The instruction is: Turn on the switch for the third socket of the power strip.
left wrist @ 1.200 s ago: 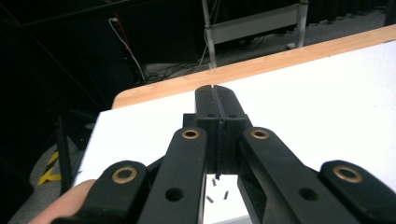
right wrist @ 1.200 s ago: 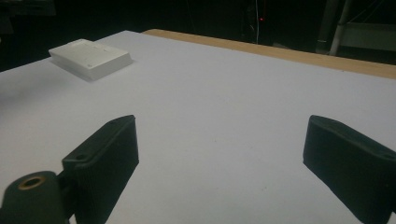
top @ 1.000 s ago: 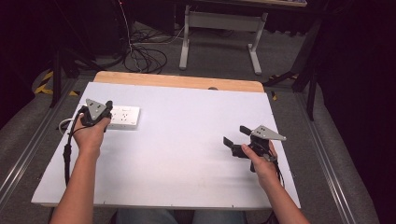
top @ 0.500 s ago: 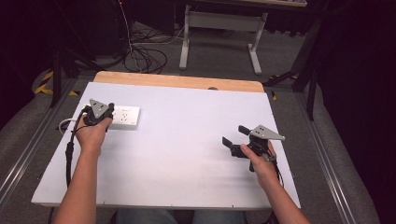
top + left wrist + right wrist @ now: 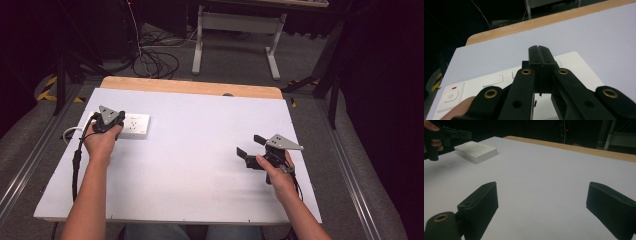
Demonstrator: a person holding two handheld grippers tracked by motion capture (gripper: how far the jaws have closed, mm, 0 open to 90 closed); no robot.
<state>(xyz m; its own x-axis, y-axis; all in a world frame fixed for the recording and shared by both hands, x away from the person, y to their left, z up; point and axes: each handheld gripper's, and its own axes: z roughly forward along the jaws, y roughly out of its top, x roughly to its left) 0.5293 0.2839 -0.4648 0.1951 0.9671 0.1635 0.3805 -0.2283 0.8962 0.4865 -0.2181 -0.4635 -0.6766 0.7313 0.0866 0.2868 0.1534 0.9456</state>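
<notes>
A white power strip (image 5: pixel 136 125) lies flat near the left side of the white table (image 5: pixel 200 150). My left gripper (image 5: pixel 113 120) is over the strip's left end. In the left gripper view its jaws are pressed together just above the power strip (image 5: pixel 579 68), tips (image 5: pixel 539 49) shut with nothing seen between them. A power button (image 5: pixel 451 96) with a red mark sits at the strip's near-left corner. My right gripper (image 5: pixel 250 145) stands open low over bare table at the right, jaws wide apart (image 5: pixel 541 195). The right gripper view shows the power strip (image 5: pixel 476 151) and the left gripper (image 5: pixel 447 133) far off.
A wooden strip (image 5: pixel 190 86) runs along the table's far edge. The strip's white cord (image 5: pixel 70 133) loops off the left edge. Beyond the table, cables (image 5: pixel 155 60) lie on the floor beside a grey metal stand (image 5: pixel 235 30).
The left gripper has edged slightly right over the power strip. The right gripper has hardly moved and stays open.
</notes>
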